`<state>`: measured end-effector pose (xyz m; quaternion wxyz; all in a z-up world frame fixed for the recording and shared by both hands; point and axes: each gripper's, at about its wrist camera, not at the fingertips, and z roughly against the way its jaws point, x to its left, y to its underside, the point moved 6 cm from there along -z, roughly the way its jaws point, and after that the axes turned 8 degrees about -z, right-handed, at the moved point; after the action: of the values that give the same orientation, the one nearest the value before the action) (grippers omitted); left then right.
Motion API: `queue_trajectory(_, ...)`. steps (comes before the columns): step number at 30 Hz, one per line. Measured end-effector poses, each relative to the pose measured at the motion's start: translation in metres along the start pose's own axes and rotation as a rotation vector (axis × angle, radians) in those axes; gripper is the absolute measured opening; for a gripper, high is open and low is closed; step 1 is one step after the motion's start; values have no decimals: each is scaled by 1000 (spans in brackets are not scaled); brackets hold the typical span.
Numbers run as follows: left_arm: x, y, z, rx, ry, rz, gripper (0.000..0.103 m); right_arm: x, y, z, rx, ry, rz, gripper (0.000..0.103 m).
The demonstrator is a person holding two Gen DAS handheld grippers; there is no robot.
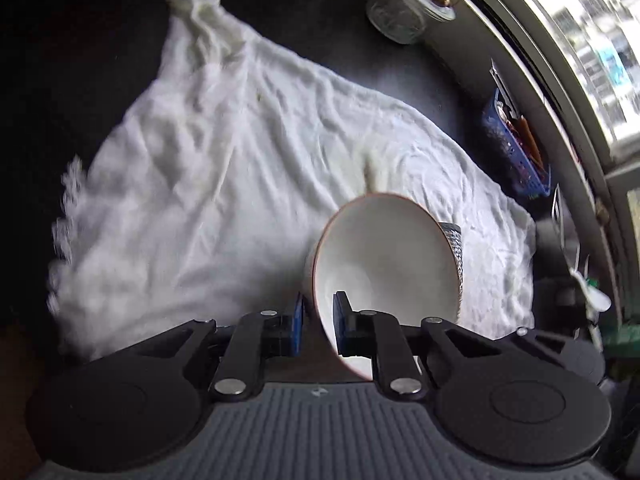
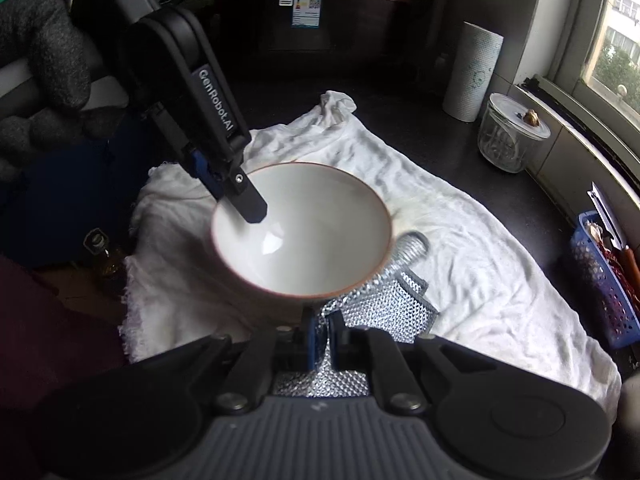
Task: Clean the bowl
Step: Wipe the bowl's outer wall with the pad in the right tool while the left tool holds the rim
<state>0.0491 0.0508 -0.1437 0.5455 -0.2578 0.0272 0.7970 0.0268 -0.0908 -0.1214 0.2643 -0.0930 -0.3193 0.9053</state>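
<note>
A white bowl (image 1: 384,256) with a thin brown rim is tilted over the white cloth (image 1: 220,160). My left gripper (image 1: 318,320) is shut on its near rim, one blue pad inside and one outside. In the right wrist view the same bowl (image 2: 312,232) shows its glossy inside, with the left gripper (image 2: 230,196) pinching its left rim. My right gripper (image 2: 324,336) is shut on a silver mesh scrubbing cloth (image 2: 384,304), which lies against the bowl's outer wall below its rim. A bit of that mesh (image 1: 454,240) peeks out behind the bowl.
The white cloth (image 2: 480,280) covers a dark counter. A lidded glass jar (image 2: 508,136) and a paper towel roll (image 2: 474,72) stand by the window sill. A blue basket (image 2: 604,276) sits at the right edge. A dark appliance (image 2: 312,12) stands behind. A gloved hand (image 2: 36,80) holds the left gripper.
</note>
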Motion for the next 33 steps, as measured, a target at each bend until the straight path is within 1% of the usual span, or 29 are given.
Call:
queue_trajectory(5,-3,11,-3,-7,-14,40,17,10,-1,0,-4,3,30,9)
queue_trajectory(9,-9,13,-2,9,-15,-3,20,14,1,-1,-1,-4,32,9)
queue_trajectory(11,-12,8,-1,11,-42,-76,24,8,1,0,-7,6,19,9)
queue_trajectory(13,-13,0,1,-7,-89,-156,24,1,-1,1,-14,16,2,9)
queue_trajectory(15,-14,-14,3,-31,-134,-243,24,-7,-4,2,-19,26,-4,9)
queue_trajectory(17,-14,-28,-1,-25,-135,-311,24,-12,-7,1,-18,35,1,9)
queue_trajectory(18,-15,-34,-2,-18,-128,-336,24,-14,-8,0,-16,39,4,9)
queue_trajectory(20,-19,-48,-7,-2,-95,-434,24,-17,-10,-1,-12,46,12,9)
queue_trajectory(21,-21,-52,-8,-5,-90,-471,24,-18,-11,-2,-10,47,15,9)
queue_trajectory(23,-25,-55,-10,4,-76,-505,13,-19,-12,-4,-5,48,19,9)
queue_trajectory(26,-24,-52,-10,1,-77,-485,11,-19,-11,-6,4,47,19,9)
queue_trajectory(27,-23,-50,-10,-2,-75,-461,11,-18,-10,-7,8,47,16,9)
queue_trajectory(29,-17,-47,-7,-11,-68,-384,11,-17,-9,-8,15,46,7,9)
queue_trajectory(33,1,-36,-5,-22,-53,-175,11,-11,-9,-12,23,34,-13,10)
